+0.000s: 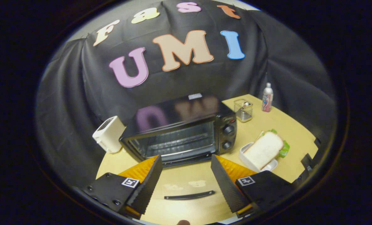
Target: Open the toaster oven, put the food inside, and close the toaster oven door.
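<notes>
Toaster oven sitting centre frame, door closed. Gripper being held open, empty, fingers just short of door. Sandwich resting in white dish, right of oven. Risk judged: oven being shoved backward if handle is missed.

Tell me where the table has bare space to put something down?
Bare wood lies between the open claw and the toaster oven, and between the oven and the wire basket. It is crowded where the sandwich sits on its white dish.
</notes>
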`<state>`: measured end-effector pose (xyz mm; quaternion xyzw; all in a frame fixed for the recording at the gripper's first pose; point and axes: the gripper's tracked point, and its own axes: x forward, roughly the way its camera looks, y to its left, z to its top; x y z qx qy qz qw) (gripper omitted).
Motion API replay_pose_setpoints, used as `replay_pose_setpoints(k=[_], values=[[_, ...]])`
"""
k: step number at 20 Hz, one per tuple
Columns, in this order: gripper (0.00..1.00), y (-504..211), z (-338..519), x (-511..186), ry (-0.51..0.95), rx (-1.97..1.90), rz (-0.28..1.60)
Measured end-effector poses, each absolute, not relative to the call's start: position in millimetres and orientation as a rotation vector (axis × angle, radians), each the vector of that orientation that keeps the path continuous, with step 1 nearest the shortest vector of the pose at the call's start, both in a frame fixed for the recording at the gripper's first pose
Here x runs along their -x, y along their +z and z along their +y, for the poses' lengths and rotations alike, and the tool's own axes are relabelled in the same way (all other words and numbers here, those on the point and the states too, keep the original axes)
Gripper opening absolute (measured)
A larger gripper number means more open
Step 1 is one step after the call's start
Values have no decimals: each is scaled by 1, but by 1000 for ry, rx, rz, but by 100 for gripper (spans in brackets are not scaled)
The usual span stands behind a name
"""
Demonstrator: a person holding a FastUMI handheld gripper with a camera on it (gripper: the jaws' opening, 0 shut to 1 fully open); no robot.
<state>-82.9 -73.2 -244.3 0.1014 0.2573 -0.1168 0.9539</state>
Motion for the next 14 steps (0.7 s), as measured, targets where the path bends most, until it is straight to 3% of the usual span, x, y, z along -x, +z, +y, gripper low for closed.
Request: replay_pose_setpoints(k=[8, 14], values=[[98, -240, -225, 83, -535, -251, 467], [98, -257, -303, 109, -643, -314, 481]])
